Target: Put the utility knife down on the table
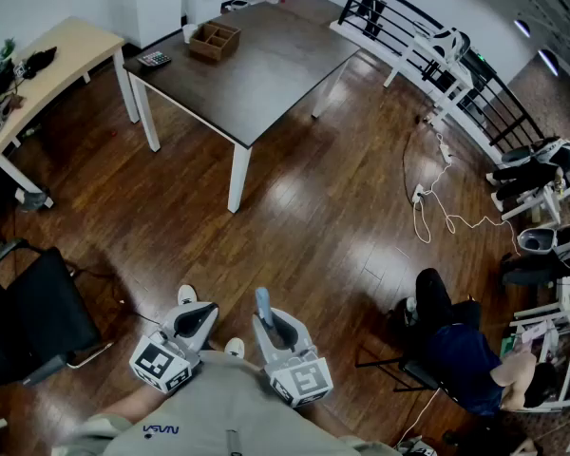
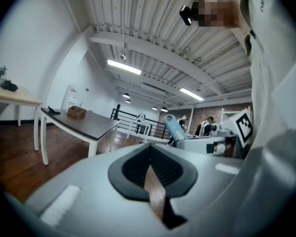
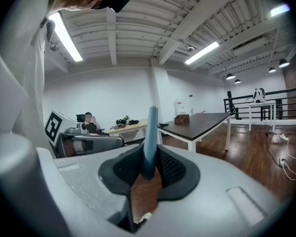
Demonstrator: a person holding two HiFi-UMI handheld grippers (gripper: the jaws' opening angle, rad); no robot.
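Note:
A blue utility knife (image 1: 262,302) stands up between the jaws of my right gripper (image 1: 270,319), which is shut on it close to my body. In the right gripper view the knife (image 3: 150,132) rises narrow and upright from the dark pads of the right gripper (image 3: 148,171). My left gripper (image 1: 192,316) hangs beside it on the left, shut with nothing in it; in its own view the left gripper (image 2: 151,171) shows only a thin slit of floor, and the knife (image 2: 175,128) shows to the right. The dark-topped table (image 1: 266,69) with white legs stands far ahead across the wooden floor.
On the table's far end sit a wooden compartment box (image 1: 215,40) and a calculator (image 1: 154,60). A light wood desk (image 1: 47,60) stands at the left, a black chair (image 1: 33,316) near left. A seated person (image 1: 465,350), floor cables (image 1: 437,207) and a black railing (image 1: 475,84) are on the right.

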